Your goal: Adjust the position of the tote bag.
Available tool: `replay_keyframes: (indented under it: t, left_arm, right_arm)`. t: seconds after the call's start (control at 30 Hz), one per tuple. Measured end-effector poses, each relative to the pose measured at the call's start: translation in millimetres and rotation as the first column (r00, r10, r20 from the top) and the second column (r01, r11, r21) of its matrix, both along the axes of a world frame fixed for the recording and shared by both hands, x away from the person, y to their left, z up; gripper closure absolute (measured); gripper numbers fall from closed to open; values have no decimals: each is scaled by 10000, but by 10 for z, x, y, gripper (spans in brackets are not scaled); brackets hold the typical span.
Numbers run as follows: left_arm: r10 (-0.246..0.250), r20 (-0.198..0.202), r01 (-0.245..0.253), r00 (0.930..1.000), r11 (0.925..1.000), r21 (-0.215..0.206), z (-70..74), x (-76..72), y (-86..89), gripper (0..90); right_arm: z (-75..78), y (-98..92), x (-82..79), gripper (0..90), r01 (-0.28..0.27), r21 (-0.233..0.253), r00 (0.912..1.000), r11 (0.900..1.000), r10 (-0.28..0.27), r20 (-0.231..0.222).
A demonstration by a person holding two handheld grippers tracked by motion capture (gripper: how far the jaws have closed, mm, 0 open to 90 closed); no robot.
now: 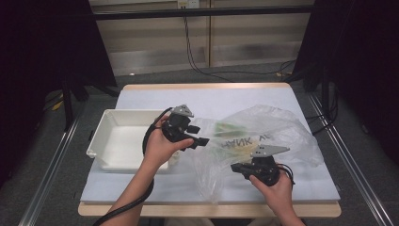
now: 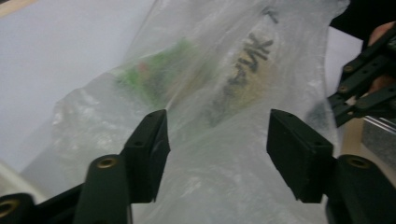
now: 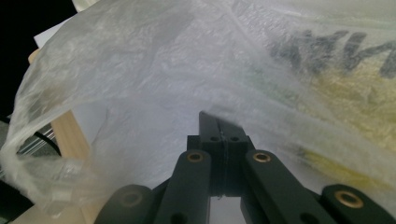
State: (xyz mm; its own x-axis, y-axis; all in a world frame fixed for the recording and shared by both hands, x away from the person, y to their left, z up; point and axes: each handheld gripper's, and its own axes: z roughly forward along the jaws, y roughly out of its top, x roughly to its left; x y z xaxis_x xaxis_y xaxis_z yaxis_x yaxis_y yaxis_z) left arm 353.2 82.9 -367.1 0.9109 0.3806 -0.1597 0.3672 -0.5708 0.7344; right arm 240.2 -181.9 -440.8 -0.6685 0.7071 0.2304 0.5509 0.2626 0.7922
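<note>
Right gripper (image 3: 223,128) pinches plastic bag (image 3: 154,70); contents inside blurred green-yellow.

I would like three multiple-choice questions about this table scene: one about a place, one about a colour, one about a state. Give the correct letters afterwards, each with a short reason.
1. Where is the white tray on the table?
A. at the left side
B. at the far right corner
C. on top of the plastic bag

2. What colour are the letters on the plastic bag?
A. red
B. black
C. blue

3. How are the two claws?
A. both open
B. both shut
C. left open, right shut on the bag

Answers:
1 A: the tray lies left of the bag in the high view.
2 B: the print is dark black.
3 C: the left claw has wide-apart jaws; the right claw pinches bag film.
</note>
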Motion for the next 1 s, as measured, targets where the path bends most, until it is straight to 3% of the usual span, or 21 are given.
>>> replay_keyframes:
  t: [0.07,0.1,0.17,0.3,0.33,0.37,0.4,0.5,0.57,0.6,0.63,0.67,0.7,0.73,0.77,0.8,0.83,0.9,0.93,0.97,1.0]
  left_arm:
    - [-82,-9,82,10000,9999,-102,-9,-11,-31,239]
    - [-331,-257,333,9991,9994,80,-20,-35,-87,198]
    - [-650,-165,654,9977,9976,228,-45,-74,-163,122]
    - [-1012,-78,1015,9948,9920,751,-52,-126,-267,70]
    - [-1103,54,1097,9939,9919,636,-76,-131,-297,65]
    - [-1091,36,1084,9940,9899,909,-71,-138,-318,65]
    - [-1121,17,1116,9937,9906,797,-90,-134,-343,63]
    - [-1245,141,1220,9921,9854,1189,-133,-126,-404,77]
    - [-1406,168,1368,9899,9803,1426,-161,-126,-423,185]
    - [-1537,96,1513,9881,9806,1246,-204,-118,-432,353]
    - [-1537,96,1513,9881,9806,1246,-204,-118,-432,453]
    - [-1658,-41,1648,9861,9765,1390,-211,-108,-427,453]
    - [-1673,-29,1656,9859,9734,1586,-217,-106,-423,587]
    - [-1574,81,1543,9875,9758,1550,-233,-101,-418,733]
    - [-1572,14,1547,9876,9732,1700,-224,-91,-403,733]
    - [-1452,-30,1440,9894,9783,1488,-231,-86,-390,786]
    - [-1386,-40,1376,9903,9783,1552,-219,-78,-372,870]
    - [-1329,32,1309,9911,9801,1492,-197,-55,-333,891]
    - [-1227,-27,1216,9924,9810,1514,-180,-25,-292,900]
    - [-1227,-27,1216,9924,9810,1514,-180,-25,-292,900]
    - [-1106,-41,1099,9939,9822,1524,-171,-21,-277,900]
  right_arm:
    - [12,8,59,900,176,20,9998,9998,-175,-77]
    - [22,12,88,900,285,137,9995,9995,-284,-102]
    - [49,19,145,900,438,260,9990,9987,-437,-28]
    - [123,74,245,900,596,207,9980,9980,-600,194]
    - [142,85,265,900,599,239,9979,9979,-604,242]
    - [142,85,265,900,599,239,9979,9979,-604,242]
    - [158,95,283,900,578,264,9979,9980,-586,277]
    - [168,106,327,900,601,379,9976,9975,-614,327]
    - [155,97,347,900,624,575,9975,9964,-642,301]
    - [155,103,349,898,634,543,9972,9965,-654,369]
    - [155,103,349,898,634,543,9972,9965,-654,369]
    - [157,108,350,892,638,487,9970,9968,-658,411]
    - [160,109,352,884,613,527,9972,9967,-634,385]
    - [170,114,350,856,611,419,9967,9972,-633,513]
    - [170,114,350,856,611,419,9967,9972,-633,513]
    - [172,115,351,830,602,371,9969,9975,-620,494]
    - [169,117,353,786,576,252,9969,9980,-589,516]
    - [152,119,360,688,606,-212,9959,9979,-590,681]
    - [126,107,380,570,640,-516,9951,9966,-598,792]
    - [126,107,380,570,640,-516,9951,9966,-598,792]
    - [115,94,390,506,659,-586,9946,9961,-609,844]
